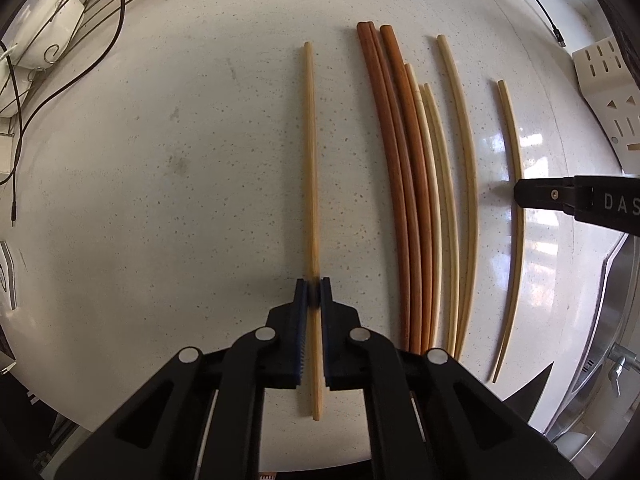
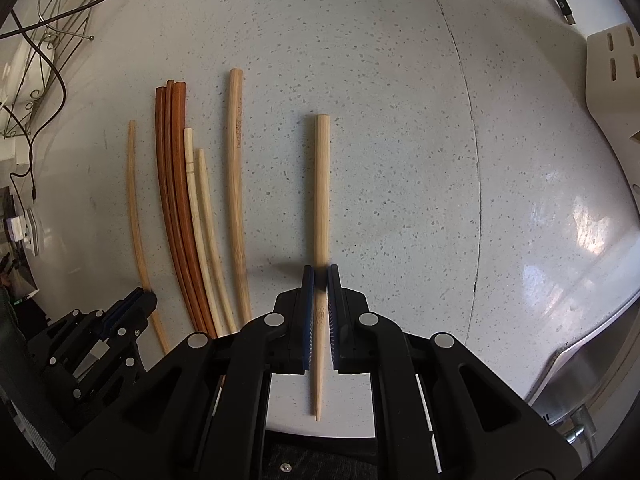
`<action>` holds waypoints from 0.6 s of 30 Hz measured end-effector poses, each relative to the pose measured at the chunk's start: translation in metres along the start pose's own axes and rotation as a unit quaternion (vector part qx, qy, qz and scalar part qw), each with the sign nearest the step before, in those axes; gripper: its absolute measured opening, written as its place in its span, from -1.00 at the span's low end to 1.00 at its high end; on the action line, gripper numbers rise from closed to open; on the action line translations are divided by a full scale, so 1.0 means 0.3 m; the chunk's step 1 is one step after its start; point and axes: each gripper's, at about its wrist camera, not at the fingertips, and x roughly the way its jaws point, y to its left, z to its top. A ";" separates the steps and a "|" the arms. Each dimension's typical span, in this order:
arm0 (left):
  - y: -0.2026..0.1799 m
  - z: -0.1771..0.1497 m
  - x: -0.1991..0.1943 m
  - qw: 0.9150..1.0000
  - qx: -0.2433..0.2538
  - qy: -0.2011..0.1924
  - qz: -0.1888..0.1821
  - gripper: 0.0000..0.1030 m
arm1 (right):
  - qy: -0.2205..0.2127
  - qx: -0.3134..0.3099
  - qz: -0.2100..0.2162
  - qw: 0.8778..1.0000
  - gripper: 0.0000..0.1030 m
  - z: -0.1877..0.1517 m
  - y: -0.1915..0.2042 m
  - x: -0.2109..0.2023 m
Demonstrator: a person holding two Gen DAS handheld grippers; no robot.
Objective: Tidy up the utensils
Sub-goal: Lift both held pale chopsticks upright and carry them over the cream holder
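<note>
Speckled counter (image 1: 160,160). Left gripper (image 1: 313,292) clamped on pale chopstick (image 1: 311,160), left of sorted row (image 1: 412,200). Right gripper (image 2: 320,280) clamped on second pale chopstick (image 2: 321,184), right of row. Step: both outliers gripped. Next, likely: lift together, pair them beside row, keeping parallel.

Left tool (image 1: 313,285) clamped; right tool (image 2: 320,272) clamped — both pointing down

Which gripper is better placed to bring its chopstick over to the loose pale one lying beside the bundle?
Probably the right gripper. It is shut on a bamboo chopstick next to that loose chopstick, with bare counter between. The left gripper grips its chopstick on the far side of the reddish-brown pair.
</note>
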 end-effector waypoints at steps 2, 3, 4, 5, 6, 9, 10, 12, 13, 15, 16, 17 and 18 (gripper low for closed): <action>0.008 -0.006 -0.011 1.000 -0.001 -0.008 0.000 -0.89 | -0.001 0.000 0.002 1.000 -0.88 -0.006 -0.013 0.007; 0.010 -0.007 -0.017 1.000 -0.001 -0.011 -0.001 -0.89 | -0.002 -0.001 0.002 1.000 -0.88 -0.010 -0.012 0.005; 0.010 -0.011 -0.027 1.000 -0.001 -0.015 -0.002 -0.89 | -0.004 -0.002 0.004 1.000 -0.88 -0.014 -0.010 0.004; 0.010 -0.012 -0.031 1.000 -0.001 -0.016 -0.004 -0.89 | -0.005 -0.003 0.005 1.000 -0.88 -0.022 -0.011 0.002; 0.010 -0.013 -0.036 1.000 -0.001 -0.018 -0.006 -0.89 | -0.007 -0.003 0.006 1.000 -0.88 -0.027 -0.012 -0.004; 0.012 -0.022 -0.050 1.000 -0.002 -0.028 -0.012 -0.89 | -0.014 -0.005 0.006 1.000 -0.88 -0.041 -0.013 -0.017; 0.014 -0.032 -0.065 0.999 -0.003 -0.031 -0.016 -0.89 | -0.016 -0.005 0.007 1.000 -0.88 -0.046 -0.013 -0.022; 0.017 -0.040 -0.076 0.999 -0.005 -0.038 -0.022 -0.89 | -0.019 -0.001 0.009 1.000 -0.88 -0.053 -0.022 -0.030; 0.018 -0.048 -0.082 0.999 -0.006 -0.040 -0.025 -0.89 | -0.024 0.000 0.011 1.000 -0.88 -0.058 -0.026 -0.037; 0.032 -0.054 -0.095 0.998 -0.007 -0.048 -0.038 -0.89 | -0.031 -0.001 0.012 0.999 -0.88 -0.070 -0.028 -0.058; 0.035 -0.058 -0.105 0.998 -0.007 -0.054 -0.043 -0.89 | -0.034 0.000 0.013 0.999 -0.88 -0.077 -0.032 -0.069; 0.035 -0.062 -0.116 0.997 -0.006 -0.061 -0.047 -0.89 | -0.039 0.001 0.015 0.999 -0.88 -0.084 -0.035 -0.081; 0.034 -0.068 -0.126 0.997 -0.005 -0.066 -0.049 -0.89 | -0.043 0.001 0.016 0.999 -0.88 -0.088 -0.043 -0.097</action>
